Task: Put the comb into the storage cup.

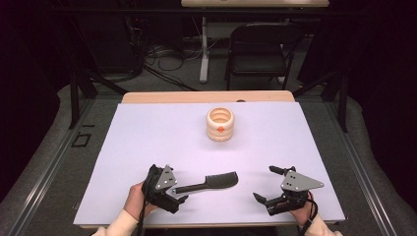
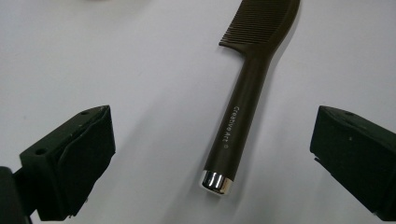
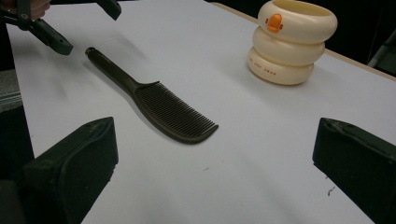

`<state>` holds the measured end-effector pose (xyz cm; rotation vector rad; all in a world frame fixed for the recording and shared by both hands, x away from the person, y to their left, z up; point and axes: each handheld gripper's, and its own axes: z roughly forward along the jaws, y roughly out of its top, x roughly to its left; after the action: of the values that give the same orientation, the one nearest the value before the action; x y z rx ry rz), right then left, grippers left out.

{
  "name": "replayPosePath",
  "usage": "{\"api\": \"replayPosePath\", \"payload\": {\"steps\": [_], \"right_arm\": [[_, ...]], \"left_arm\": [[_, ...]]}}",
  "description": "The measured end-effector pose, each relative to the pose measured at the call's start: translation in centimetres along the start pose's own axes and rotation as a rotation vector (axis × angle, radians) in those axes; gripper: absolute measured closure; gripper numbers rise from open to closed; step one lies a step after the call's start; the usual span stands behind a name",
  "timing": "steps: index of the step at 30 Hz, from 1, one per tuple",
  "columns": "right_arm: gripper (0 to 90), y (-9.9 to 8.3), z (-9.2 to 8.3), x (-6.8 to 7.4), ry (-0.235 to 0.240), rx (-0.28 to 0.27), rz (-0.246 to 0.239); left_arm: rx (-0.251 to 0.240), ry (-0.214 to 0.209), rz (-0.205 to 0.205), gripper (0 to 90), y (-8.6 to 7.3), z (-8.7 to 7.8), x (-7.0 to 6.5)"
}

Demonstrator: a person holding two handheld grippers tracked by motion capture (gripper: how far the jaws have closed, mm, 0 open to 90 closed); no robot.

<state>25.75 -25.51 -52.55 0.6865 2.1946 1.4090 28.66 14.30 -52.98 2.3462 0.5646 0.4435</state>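
High view: a person's two hands come in from the near edge of the desk (image 1: 147,128), each carrying a gripper low over its white surface. The left hand (image 1: 134,199) sits at the lower left, its sleeve just inside the picture, and holds the left gripper (image 1: 179,189) pointed toward the middle of the desk. The right hand (image 1: 306,209) sits at the lower right, holding the right gripper (image 1: 264,183) turned leftward, its grey three-cornered plate facing up.

A dark comb (image 1: 209,183) lies flat on the desk between the two grippers, its handle toward the left gripper and its toothed end toward the right. In the left gripper view, the left gripper's fingers (image 2: 70,154) stand wide apart and released; the comb's (image 2: 238,116) handle, with its silver end cap, lies on the surface between them, touching neither pad. In the right gripper view, the right gripper's fingers (image 3: 74,163) are likewise spread wide with nothing between them; the comb (image 3: 159,107) lies ahead of them on the desk, well short of their pads.

A cream ringed holder (image 1: 220,125) with an orange mark stands upright farther back at the desk's middle, well apart from the comb and both grippers.
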Motion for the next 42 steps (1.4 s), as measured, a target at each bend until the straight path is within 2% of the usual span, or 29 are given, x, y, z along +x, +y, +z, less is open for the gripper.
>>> {"api": "replayPosePath", "payload": {"steps": [3,7,8,10,12,22,29,34,39,42], "right_arm": [[0.0,0.0,0.0,0.0,0.002,0.001,-0.001],[0.0,0.0,0.0,0.0,0.002,0.000,0.003],[0.0,0.0,-0.1,0.0,0.002,-0.002,0.004],[0.0,0.0,-0.1,0.1,0.003,0.000,0.004],[0.0,0.0,-0.1,0.1,0.006,-0.002,0.004],[0.0,-0.1,-0.1,0.0,0.004,0.001,0.004],[0.0,0.0,-0.1,0.1,0.009,0.003,0.002],[0.0,-0.1,0.0,0.1,0.009,0.006,0.004],[0.0,0.0,0.0,0.1,0.014,0.007,0.006],[0.0,0.0,0.1,0.1,0.015,0.005,0.002]], "left_arm": [[0.026,-0.001,0.025,0.3,0.4,0.3,0.1],[0.047,-0.021,0.004,0.3,1.0,1.0,0.3],[0.060,-0.031,0.002,0.3,1.2,1.2,0.4],[0.101,-0.016,-0.002,0.3,1.5,1.7,0.4],[0.126,-0.019,-0.001,0.3,1.7,2.0,0.4],[0.168,-0.027,0.029,0.2,2.7,3.0,0.7],[0.200,-0.019,0.062,0.3,3.5,3.6,0.5],[0.225,-0.029,0.085,1.1,4.1,4.1,0.4],[0.245,-0.050,0.120,7.3,4.7,4.6,-0.1],[0.258,-0.067,0.136,15.7,5.1,4.7,-0.5]]}}
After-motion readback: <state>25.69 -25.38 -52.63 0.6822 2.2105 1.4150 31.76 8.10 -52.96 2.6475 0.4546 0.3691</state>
